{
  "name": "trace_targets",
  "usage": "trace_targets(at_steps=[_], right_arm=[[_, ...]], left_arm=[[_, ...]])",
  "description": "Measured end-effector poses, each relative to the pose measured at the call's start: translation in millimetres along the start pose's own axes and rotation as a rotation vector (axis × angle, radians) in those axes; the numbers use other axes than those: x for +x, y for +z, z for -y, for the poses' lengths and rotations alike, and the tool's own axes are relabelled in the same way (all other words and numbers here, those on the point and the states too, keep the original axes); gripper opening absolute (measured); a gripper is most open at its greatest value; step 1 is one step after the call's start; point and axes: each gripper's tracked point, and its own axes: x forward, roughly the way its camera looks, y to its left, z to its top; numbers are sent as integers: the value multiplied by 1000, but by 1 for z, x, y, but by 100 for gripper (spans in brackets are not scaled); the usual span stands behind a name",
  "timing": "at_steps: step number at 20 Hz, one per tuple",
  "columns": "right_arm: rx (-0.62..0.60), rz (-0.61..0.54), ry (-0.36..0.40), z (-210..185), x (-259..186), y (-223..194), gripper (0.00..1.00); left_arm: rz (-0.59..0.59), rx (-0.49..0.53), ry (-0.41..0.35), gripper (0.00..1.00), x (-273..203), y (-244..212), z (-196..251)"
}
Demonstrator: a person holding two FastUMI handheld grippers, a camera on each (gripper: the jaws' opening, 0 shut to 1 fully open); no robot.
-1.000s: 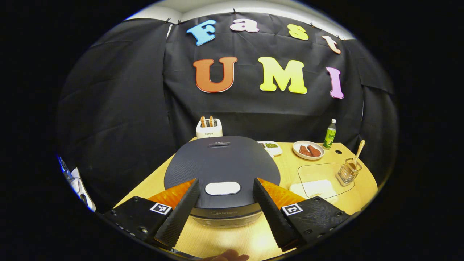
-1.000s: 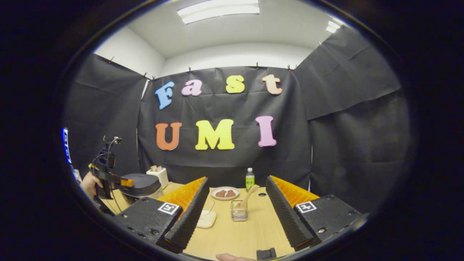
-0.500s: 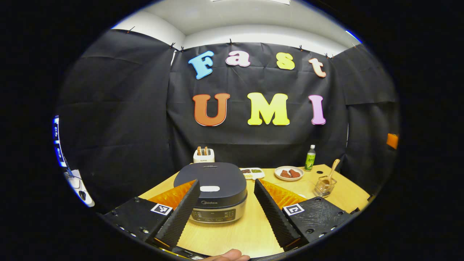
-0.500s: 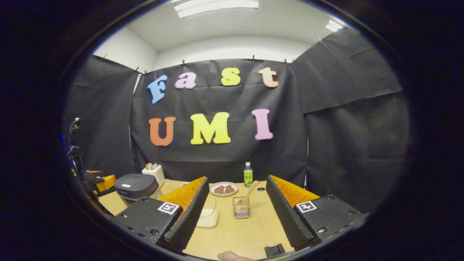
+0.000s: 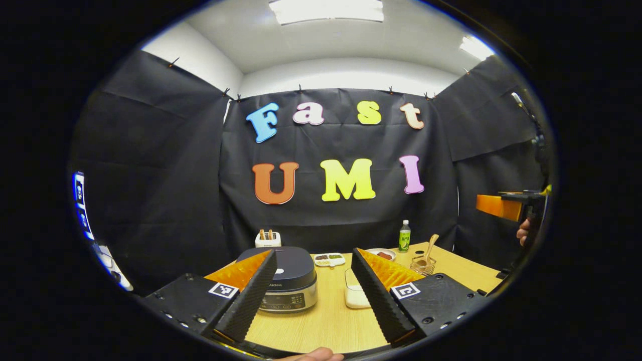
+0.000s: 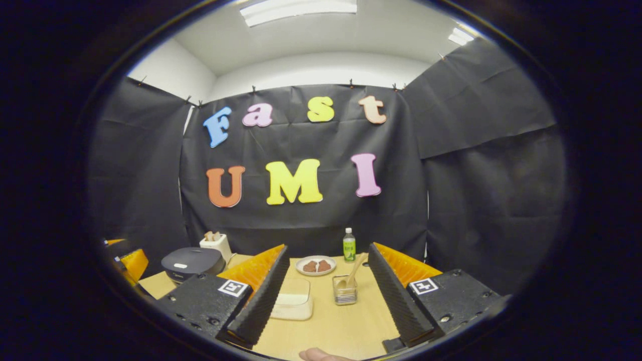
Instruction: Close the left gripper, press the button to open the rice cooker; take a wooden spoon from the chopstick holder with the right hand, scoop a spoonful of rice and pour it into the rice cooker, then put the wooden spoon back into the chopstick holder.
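The dark rice cooker sits on the wooden table with its lid down. My left gripper is open and held back from it, level with the table's near edge; the cooker lies behind its left finger. A wooden spoon leans in the wire chopstick holder at the right. A clear box of rice lies between cooker and holder. My right gripper is open and empty, with the holder, the spoon and the rice box ahead between its fingers. The cooker stands off to its left.
A white toaster, a small divided dish, a plate of brown food and a green bottle line the back of the table. The other gripper and a hand hover at the far right.
My left gripper has drawn back and risen from just over the cooker lid, so the cooker now looks small and far. The lid stays down. The right gripper barely shifted.
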Motion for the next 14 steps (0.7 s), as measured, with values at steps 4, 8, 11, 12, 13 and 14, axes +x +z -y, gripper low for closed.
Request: trace_targets(at_steps=[4, 8, 11, 12, 13, 14], right_arm=[[-42, -19, -28, 2, -7, 8, 100], [-42, 10, -25, -3, -16, 11, 100], [-30, -5, -14, -7, -14, 4, 100], [-26, -9, -10, -9, -13, 2, 91], [-27, -11, -8, -10, -12, 0, 91], [-33, -11, -10, -11, -12, -1, 91]], left_arm=[[0, 24, 16, 95, -4, -5, 12], [31, 12, 4, 95, -11, 1, 9], [57, -31, 41, 96, -19, 9, -11], [58, -35, 45, 96, -21, 8, -14], [62, -31, 42, 95, -23, 7, -15], [69, -30, 30, 95, -25, 7, -16]])
